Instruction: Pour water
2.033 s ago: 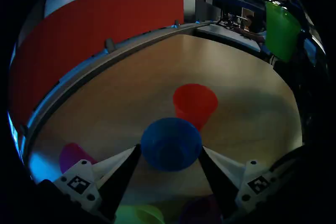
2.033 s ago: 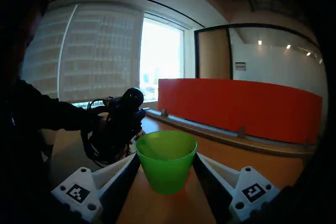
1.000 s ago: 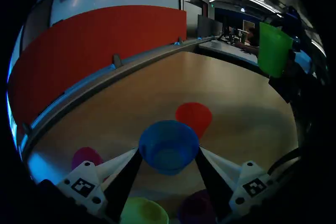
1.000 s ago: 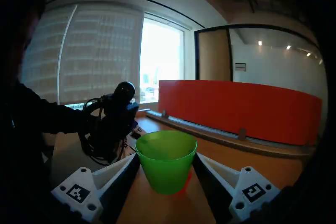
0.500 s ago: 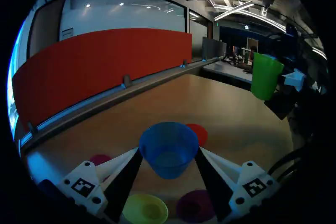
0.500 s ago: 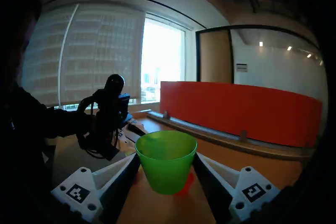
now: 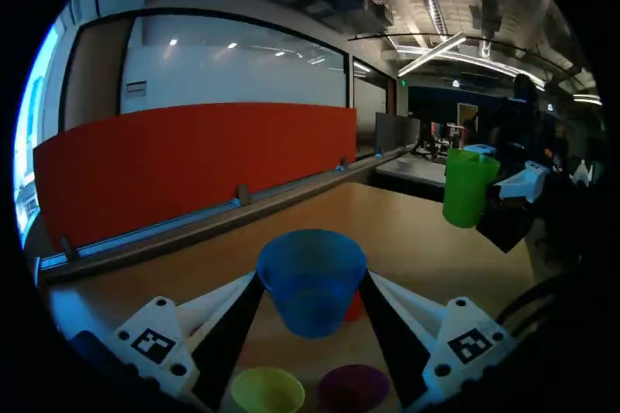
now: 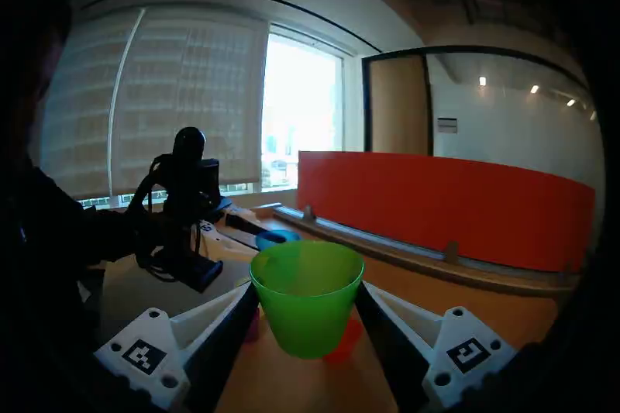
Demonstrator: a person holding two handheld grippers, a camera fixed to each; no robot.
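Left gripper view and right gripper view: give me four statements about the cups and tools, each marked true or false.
1. The left tool is shut on a blue cup. True.
2. The right tool is open. False: it is shut on a green cup.
3. The green cup is tipped on its side. False: it is upright.
4. A yellow cup and a purple cup stand on the table. True.
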